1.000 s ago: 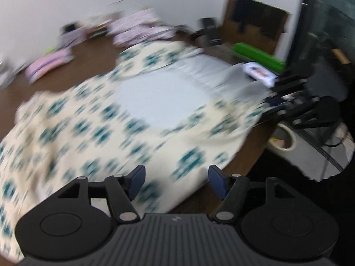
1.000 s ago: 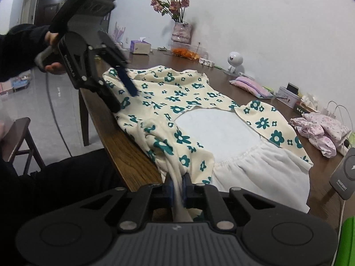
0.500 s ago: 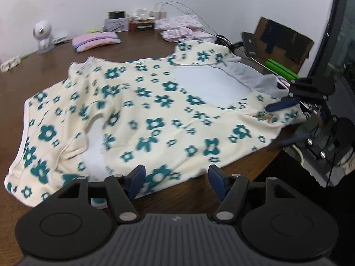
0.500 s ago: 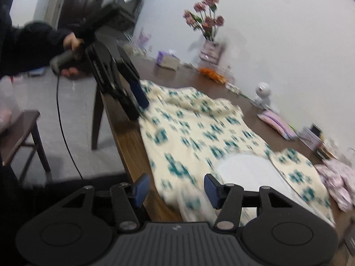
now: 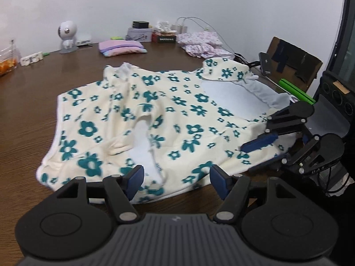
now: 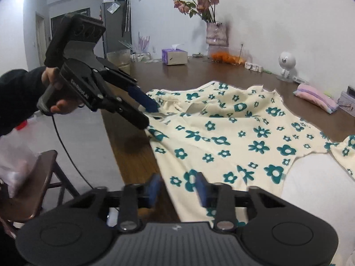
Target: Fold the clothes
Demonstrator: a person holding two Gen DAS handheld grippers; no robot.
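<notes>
Floral garment (image 5: pixel 168 119) lying spread and rumpled on the bench (image 5: pixel 33 102), no fold made yet. Left tool (image 5: pixel 176 178) opening, jaws clear of cloth. Right tool (image 6: pixel 177 187) closing around near hem, apparently not yet pinching.

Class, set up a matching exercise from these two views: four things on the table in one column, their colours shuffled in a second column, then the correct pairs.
Things:
1. garment
2. tissue box
3. small round camera
4. folded cloth

Colours:
A. white
B. pink and lilac
C. cream with teal flowers
D. purple

Pairs: 1-C, 2-D, 3-A, 4-B
</notes>
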